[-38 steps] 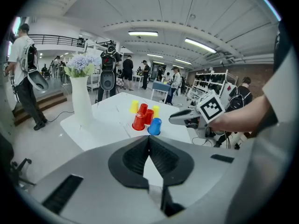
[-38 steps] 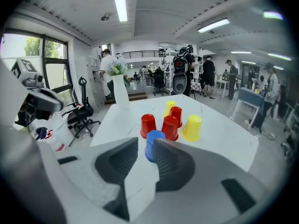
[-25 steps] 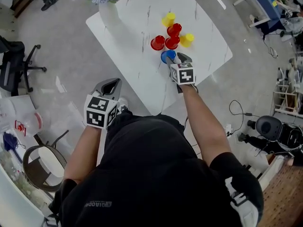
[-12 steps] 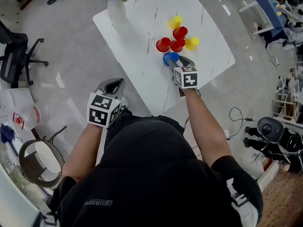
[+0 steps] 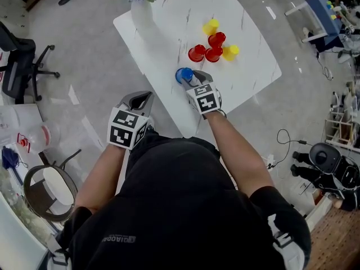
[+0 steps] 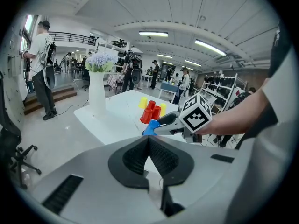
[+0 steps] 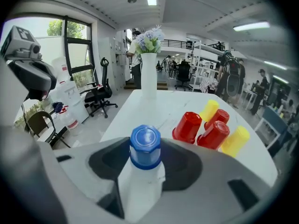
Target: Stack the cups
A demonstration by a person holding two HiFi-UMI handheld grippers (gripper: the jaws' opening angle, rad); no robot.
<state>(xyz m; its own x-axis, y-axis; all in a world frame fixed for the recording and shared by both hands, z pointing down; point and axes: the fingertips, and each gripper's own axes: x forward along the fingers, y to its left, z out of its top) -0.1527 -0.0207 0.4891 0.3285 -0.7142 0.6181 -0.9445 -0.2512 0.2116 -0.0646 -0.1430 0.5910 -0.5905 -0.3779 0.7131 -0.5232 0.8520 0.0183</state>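
The right gripper [image 5: 191, 79] has jaws just closing, gripping an upturned blue plastic cup [image 7: 145, 146] with a faceted base above the white marbled surface [image 5: 163, 44]. The left gripper [image 6: 148, 143] has its ribbed jaws pressed together, empty.

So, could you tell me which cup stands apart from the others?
The blue cup, the only blue one, between the right hand-held gripper's jaws, which have just been closing; the red cups and yellow cups huddle together beyond it.
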